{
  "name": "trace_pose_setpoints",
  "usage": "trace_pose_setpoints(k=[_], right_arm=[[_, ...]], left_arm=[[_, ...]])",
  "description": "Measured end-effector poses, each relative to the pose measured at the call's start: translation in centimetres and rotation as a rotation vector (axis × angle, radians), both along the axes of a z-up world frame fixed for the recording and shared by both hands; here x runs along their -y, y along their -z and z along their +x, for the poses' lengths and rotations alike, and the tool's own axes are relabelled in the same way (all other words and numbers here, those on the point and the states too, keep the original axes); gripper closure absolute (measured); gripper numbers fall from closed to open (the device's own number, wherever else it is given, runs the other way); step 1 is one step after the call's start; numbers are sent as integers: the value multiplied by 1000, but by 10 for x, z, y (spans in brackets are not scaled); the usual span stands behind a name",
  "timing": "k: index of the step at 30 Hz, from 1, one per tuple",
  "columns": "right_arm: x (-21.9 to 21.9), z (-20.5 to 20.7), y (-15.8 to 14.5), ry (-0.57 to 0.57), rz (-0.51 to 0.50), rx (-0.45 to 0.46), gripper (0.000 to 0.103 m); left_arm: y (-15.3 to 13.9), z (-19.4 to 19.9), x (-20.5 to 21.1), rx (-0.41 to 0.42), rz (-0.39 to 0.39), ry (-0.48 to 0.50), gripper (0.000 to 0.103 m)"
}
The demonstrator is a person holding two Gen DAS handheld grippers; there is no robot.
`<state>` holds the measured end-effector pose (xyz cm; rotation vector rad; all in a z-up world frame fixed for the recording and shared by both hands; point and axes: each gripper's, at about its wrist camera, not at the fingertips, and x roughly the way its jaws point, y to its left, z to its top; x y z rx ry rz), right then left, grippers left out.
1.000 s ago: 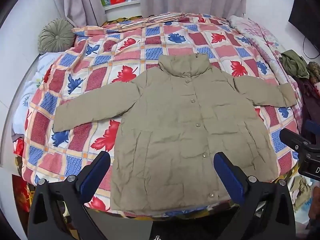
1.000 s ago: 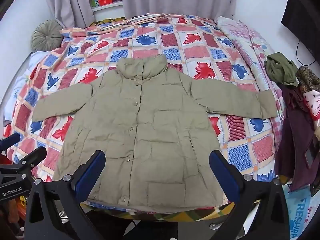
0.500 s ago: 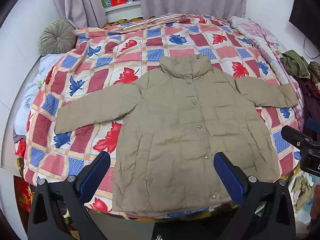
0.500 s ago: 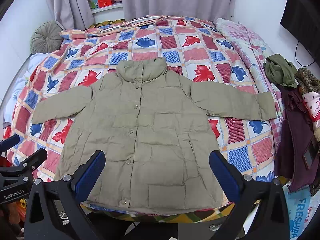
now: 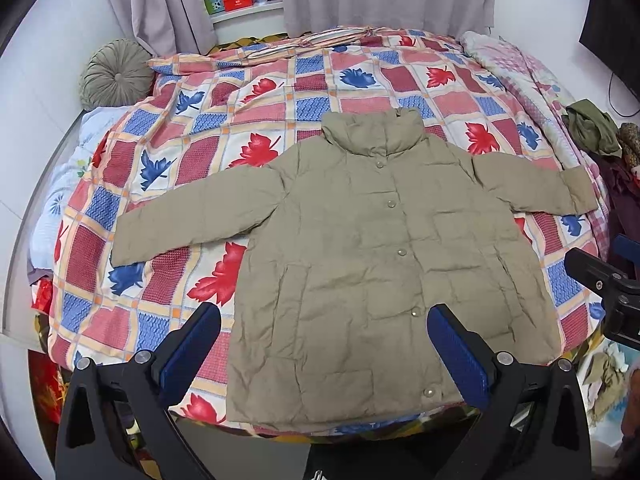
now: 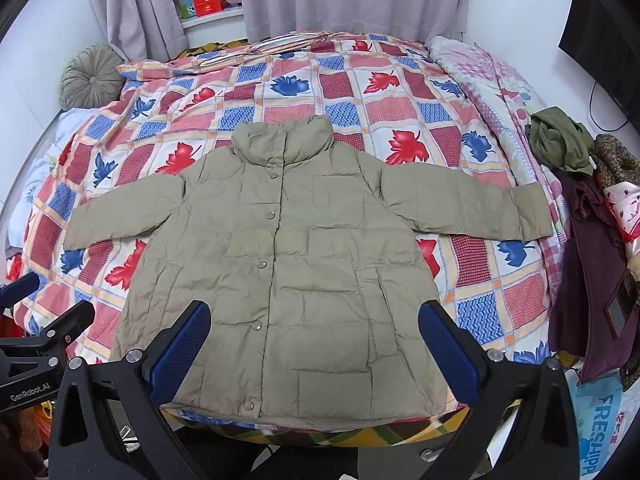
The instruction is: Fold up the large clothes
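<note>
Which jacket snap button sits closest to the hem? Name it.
The lowest button on the khaki jacket, right at the bottom hem edge; the other four climb toward the collar.

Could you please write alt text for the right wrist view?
A khaki puffer jacket lies buttoned and spread flat, sleeves out, on a leaf-patterned patchwork quilt. The right hand-held gripper hangs open above its hem; clothes are piled at the right.

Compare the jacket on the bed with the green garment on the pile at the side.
The jacket is khaki, spread flat and buttoned, sleeves out to both sides. The green garment is darker olive, crumpled in a heap on other clothes at the bed's edge. The jacket looks far bigger. Neither is folded or held.
</note>
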<state>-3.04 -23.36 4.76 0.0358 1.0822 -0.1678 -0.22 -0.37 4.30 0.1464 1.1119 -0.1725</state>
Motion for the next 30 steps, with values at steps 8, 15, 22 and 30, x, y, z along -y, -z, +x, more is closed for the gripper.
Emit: trace_pose_setpoints(k=[8, 15, 22, 30], right_arm=[[-1, 0, 0, 0, 2, 0, 0], [-1, 0, -1, 2, 2, 1, 0], [-1, 0, 0, 1, 9, 2, 0], [-1, 0, 0, 1, 11, 3, 0]], left_arm=[[-2, 2, -5, 1, -1, 1, 0], [-2, 2, -5, 2, 0, 2, 0], [-2, 2, -4, 3, 1, 0, 0], [-1, 1, -2, 3, 2, 1, 0]])
